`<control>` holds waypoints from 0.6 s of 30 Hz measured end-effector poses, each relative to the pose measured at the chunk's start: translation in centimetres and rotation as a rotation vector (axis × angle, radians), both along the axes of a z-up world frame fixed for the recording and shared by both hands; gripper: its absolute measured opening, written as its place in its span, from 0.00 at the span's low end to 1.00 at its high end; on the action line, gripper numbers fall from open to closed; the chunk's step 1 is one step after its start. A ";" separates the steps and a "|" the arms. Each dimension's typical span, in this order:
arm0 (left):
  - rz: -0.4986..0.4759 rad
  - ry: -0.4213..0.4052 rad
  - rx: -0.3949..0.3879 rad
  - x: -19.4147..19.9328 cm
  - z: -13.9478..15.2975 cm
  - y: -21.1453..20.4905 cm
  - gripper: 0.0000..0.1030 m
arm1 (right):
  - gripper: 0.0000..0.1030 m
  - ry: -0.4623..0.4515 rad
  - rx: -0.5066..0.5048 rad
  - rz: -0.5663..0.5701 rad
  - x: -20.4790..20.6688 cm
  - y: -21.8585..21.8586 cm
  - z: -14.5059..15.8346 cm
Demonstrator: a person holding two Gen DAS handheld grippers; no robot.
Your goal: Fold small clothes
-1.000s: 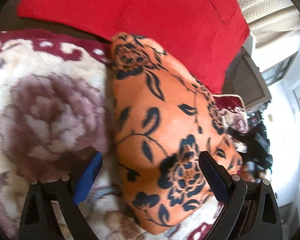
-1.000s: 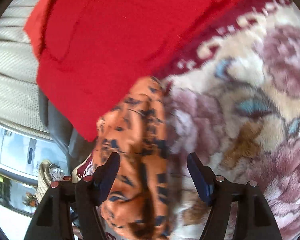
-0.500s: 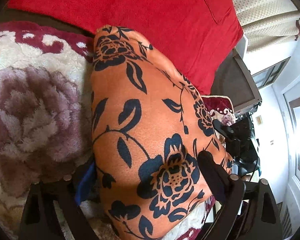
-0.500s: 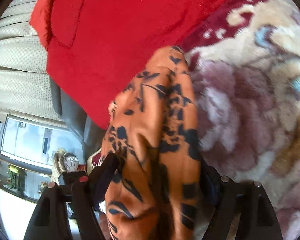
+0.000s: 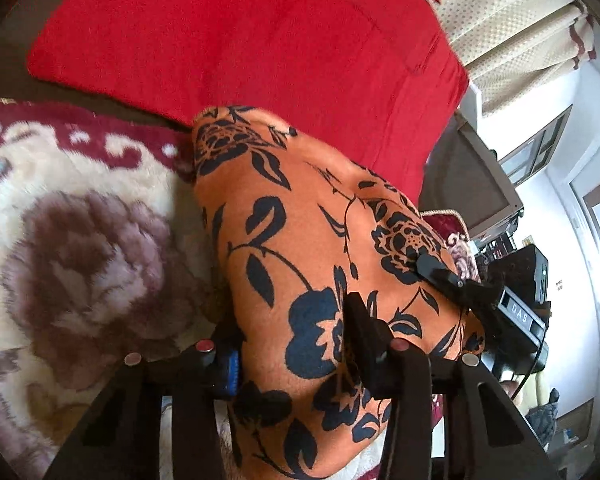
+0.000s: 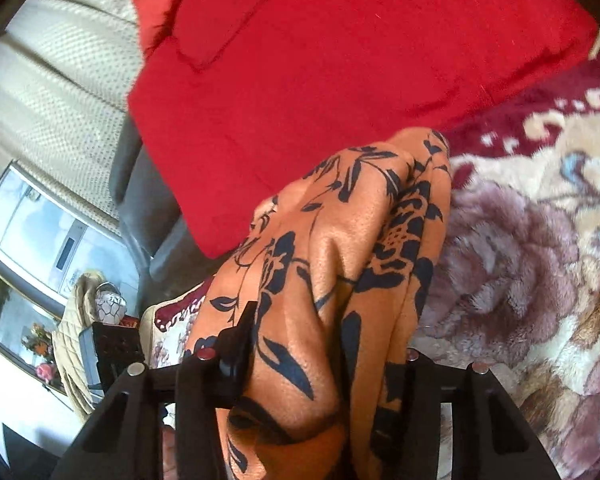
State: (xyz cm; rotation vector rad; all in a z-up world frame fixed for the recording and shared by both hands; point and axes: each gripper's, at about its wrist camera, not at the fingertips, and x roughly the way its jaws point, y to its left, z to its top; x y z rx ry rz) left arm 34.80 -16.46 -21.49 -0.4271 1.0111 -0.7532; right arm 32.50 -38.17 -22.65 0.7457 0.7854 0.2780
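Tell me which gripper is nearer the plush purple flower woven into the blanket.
Left, tentatively. The left gripper, shut on the orange floral garment, has the purple flower just beside its finger. The right gripper, also gripping the garment, sits slightly farther away.

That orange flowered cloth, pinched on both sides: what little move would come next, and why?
Probably carry the near edge forward toward the far edge and lay it down. The left gripper and right gripper are each closed on the orange cloth, which is lifted off the floral blanket with its far end resting near the red cloth.
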 end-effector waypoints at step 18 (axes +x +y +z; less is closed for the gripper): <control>0.118 0.116 0.138 -0.8 -2.6 6.0 0.72 | 0.64 0.160 0.042 0.101 0.5 4.6 -3.4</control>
